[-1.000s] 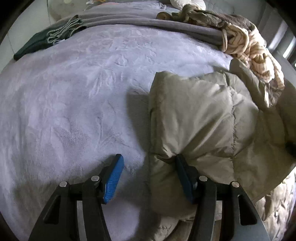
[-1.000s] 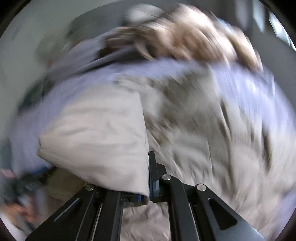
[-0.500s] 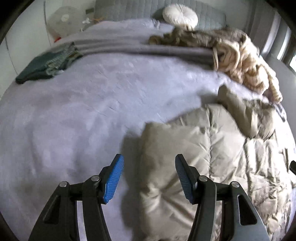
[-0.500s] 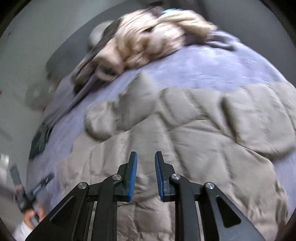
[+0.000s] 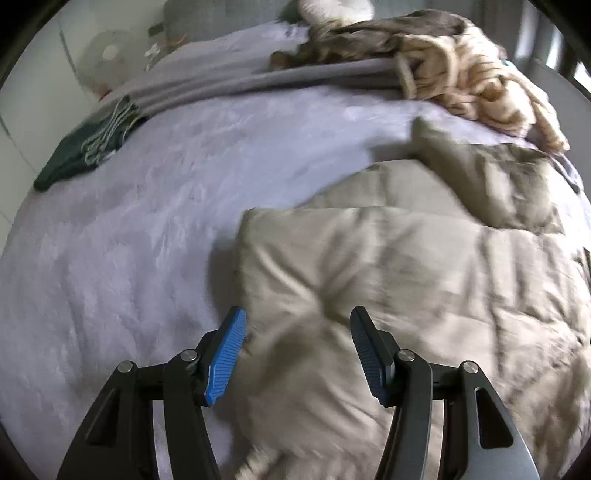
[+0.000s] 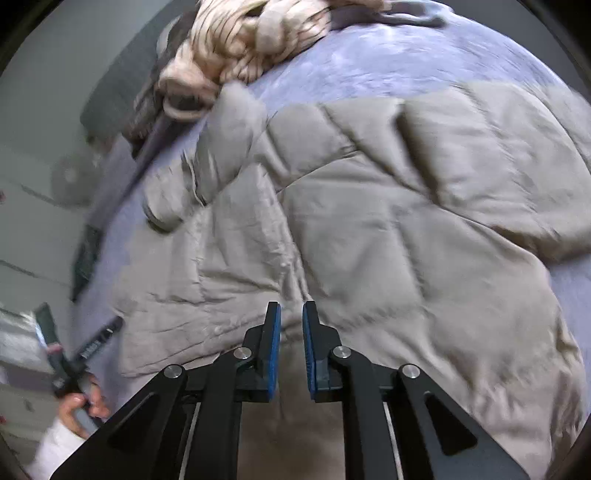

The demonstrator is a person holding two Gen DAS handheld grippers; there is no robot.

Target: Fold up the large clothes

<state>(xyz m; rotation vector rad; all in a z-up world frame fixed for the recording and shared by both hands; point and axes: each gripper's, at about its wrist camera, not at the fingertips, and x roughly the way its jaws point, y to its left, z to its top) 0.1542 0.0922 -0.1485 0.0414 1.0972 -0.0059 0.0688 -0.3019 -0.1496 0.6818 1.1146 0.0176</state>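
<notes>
A beige quilted jacket [image 5: 406,277] lies spread on the lilac bedcover [image 5: 129,240], with one sleeve folded over its body [image 6: 369,221]. My left gripper [image 5: 295,325] hovers open above the jacket's left edge, and nothing sits between its blue pads. My right gripper [image 6: 291,317] hangs over the jacket's lower middle. Its jaws stand a narrow gap apart and grip nothing. At the lower left of the right wrist view, a person's hand [image 6: 79,406] holds the left gripper [image 6: 74,332].
A heap of cream striped clothes [image 5: 480,74] lies at the far right of the bed. A folded grey blanket [image 5: 258,81] runs across the back. A dark green folded garment [image 5: 74,155] sits far left. A round white cushion [image 5: 332,7] rests by the headboard.
My right gripper let go of the jacket fold, its jaws parted slightly, and it swung over the jacket's body. My left gripper rose off the jacket's edge and shifted right.
</notes>
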